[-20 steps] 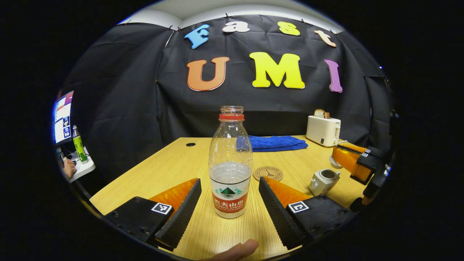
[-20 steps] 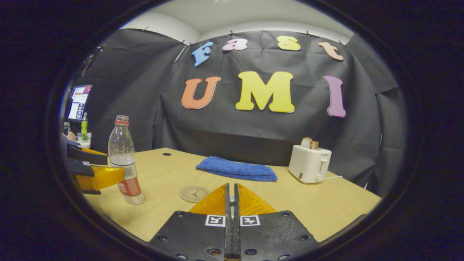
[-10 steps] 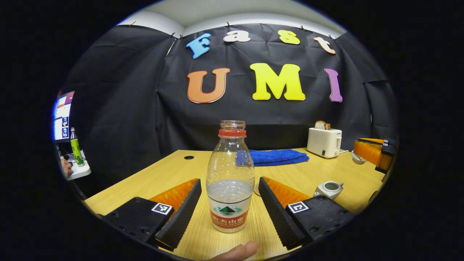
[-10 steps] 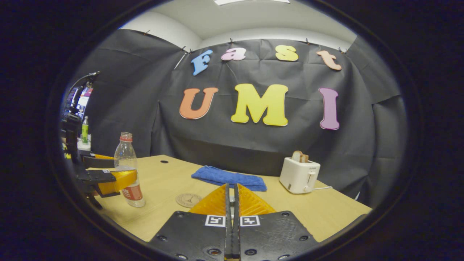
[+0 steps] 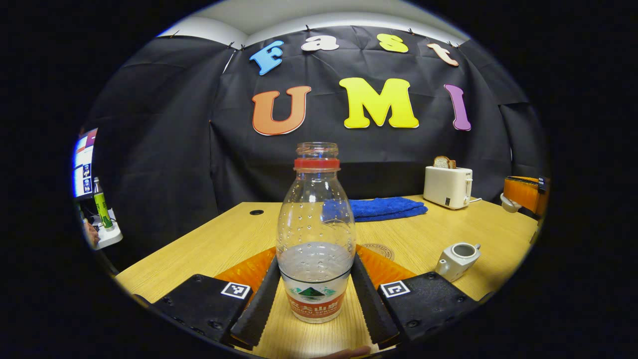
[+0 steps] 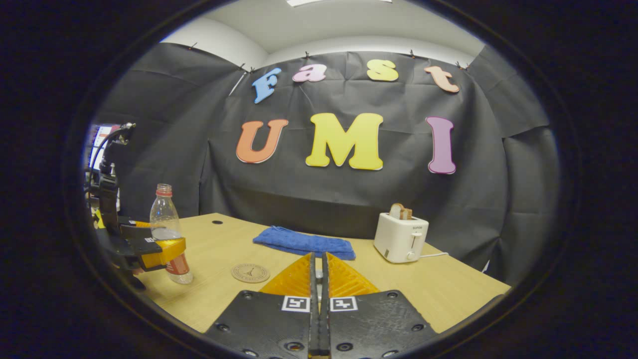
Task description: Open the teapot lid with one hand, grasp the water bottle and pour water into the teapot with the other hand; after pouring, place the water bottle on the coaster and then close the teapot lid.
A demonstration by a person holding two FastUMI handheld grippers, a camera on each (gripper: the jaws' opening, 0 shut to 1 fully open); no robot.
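Left gripper view: set low over the table's near edge, faced toward the far wall, close upon the water bottle. Right gripper view: set higher and farther back, faced likewise, the water bottle seen small at left. Shared by both: tabletop, coaster, blue towel, toaster.

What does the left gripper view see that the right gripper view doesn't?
Left gripper view: the small white teapot, lid off, and its own jaws pressing the water bottle. Right gripper view: its own jaws shut together, and the left gripper seen from the side. Both: the water bottle, coaster, blue towel, toaster and table.
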